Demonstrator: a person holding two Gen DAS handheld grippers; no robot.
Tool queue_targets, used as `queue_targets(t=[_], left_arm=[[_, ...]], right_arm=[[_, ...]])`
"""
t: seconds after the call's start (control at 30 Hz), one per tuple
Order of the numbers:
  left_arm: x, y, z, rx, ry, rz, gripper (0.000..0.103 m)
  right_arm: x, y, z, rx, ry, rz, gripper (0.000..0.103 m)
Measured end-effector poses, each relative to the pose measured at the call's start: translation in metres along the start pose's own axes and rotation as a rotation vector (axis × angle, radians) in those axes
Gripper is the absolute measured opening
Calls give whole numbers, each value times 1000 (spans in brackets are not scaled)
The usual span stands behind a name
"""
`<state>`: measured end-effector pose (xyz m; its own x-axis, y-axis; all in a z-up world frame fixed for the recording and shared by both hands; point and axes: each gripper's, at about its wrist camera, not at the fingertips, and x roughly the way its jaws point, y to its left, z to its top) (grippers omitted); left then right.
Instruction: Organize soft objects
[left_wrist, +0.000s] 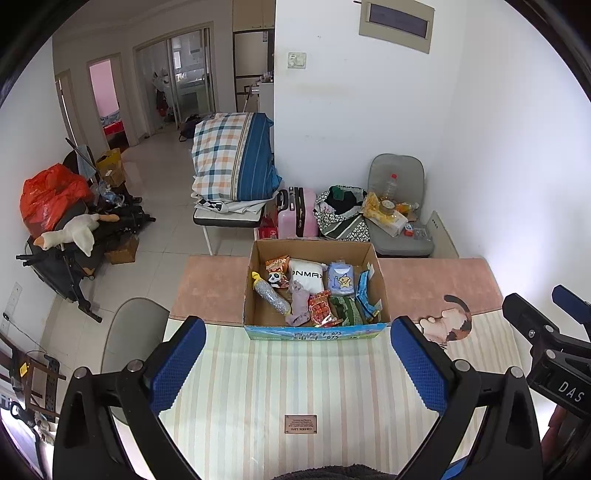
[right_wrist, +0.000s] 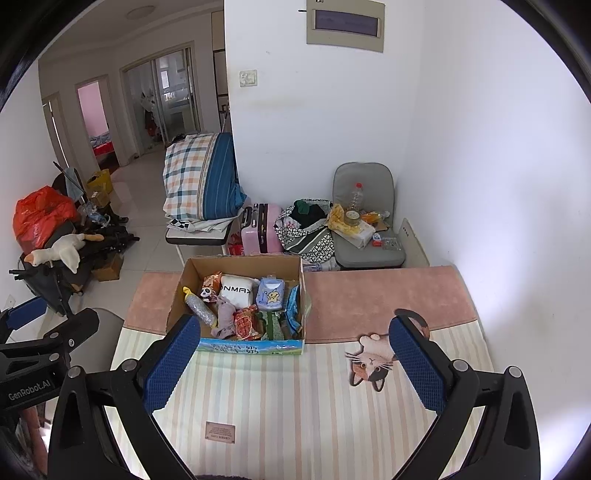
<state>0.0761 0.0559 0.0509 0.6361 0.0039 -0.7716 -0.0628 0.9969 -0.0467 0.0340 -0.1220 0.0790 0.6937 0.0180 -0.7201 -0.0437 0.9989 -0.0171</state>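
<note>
Blue-padded fingers (left_wrist: 177, 365) of the left gripper (left_wrist: 295, 362) and the right gripper (right_wrist: 291, 365) stand spread wide and empty above the striped table mat (left_wrist: 258, 387). Ahead, the open brown cardboard box (left_wrist: 258, 266) holds the soft goods: a white lettered pouch (left_wrist: 308, 277), a mauve sock (left_wrist: 299, 304), a blue tissue pack (left_wrist: 340, 278) and what may be a green folded cloth (left_wrist: 345, 308). Working well likely means descending straight over one item, pinching its bulk, clear of the box walls.
</note>
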Motion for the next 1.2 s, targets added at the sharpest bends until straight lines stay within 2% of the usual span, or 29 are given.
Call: queue_targets(t=[1.2], left_arm=[[-3,-3,1,-17,-8,3,103]], right_arm=[[-3,0,-3,5,-5,1,103]])
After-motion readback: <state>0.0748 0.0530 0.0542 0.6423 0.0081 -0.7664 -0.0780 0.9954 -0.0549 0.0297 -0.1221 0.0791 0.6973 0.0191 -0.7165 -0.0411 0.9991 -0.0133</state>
